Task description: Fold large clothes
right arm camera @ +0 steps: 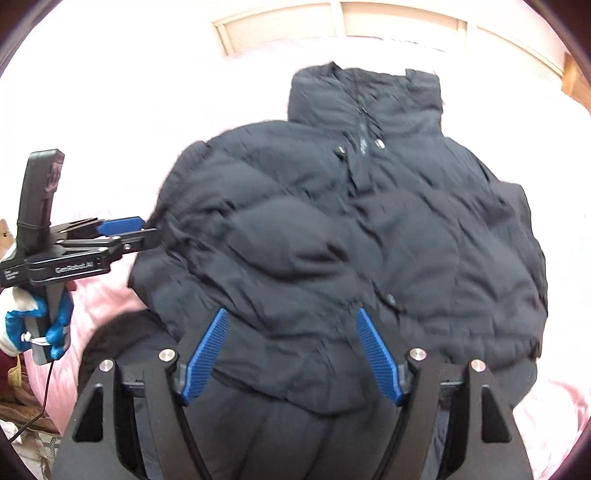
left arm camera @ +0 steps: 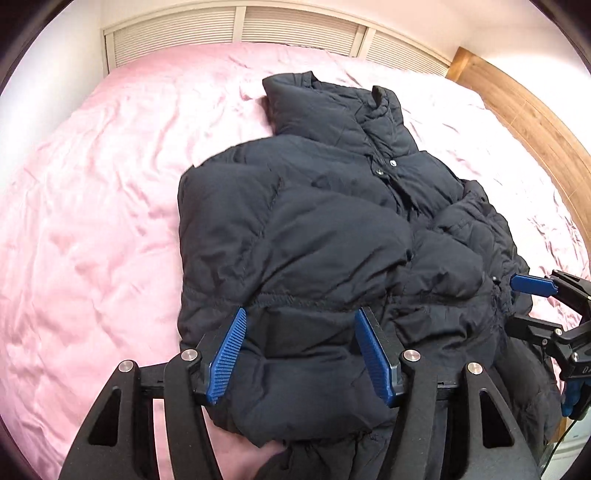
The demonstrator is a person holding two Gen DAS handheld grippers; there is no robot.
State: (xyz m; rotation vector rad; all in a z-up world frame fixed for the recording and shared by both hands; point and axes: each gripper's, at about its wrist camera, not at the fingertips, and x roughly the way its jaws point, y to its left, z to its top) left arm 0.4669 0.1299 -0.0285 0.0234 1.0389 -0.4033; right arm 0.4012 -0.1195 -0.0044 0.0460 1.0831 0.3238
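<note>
Pink bedsheet under jacket, louvred panels behind.

Left tongs gape over black puffer jacket on pink bedsheet.

jacket on bed, headboard behind

Place: home bedroom
Bed: wide, under a creased pink sheet
Frame: wooden bed edge along one side
Wall: white louvred panels behind the bed
</note>
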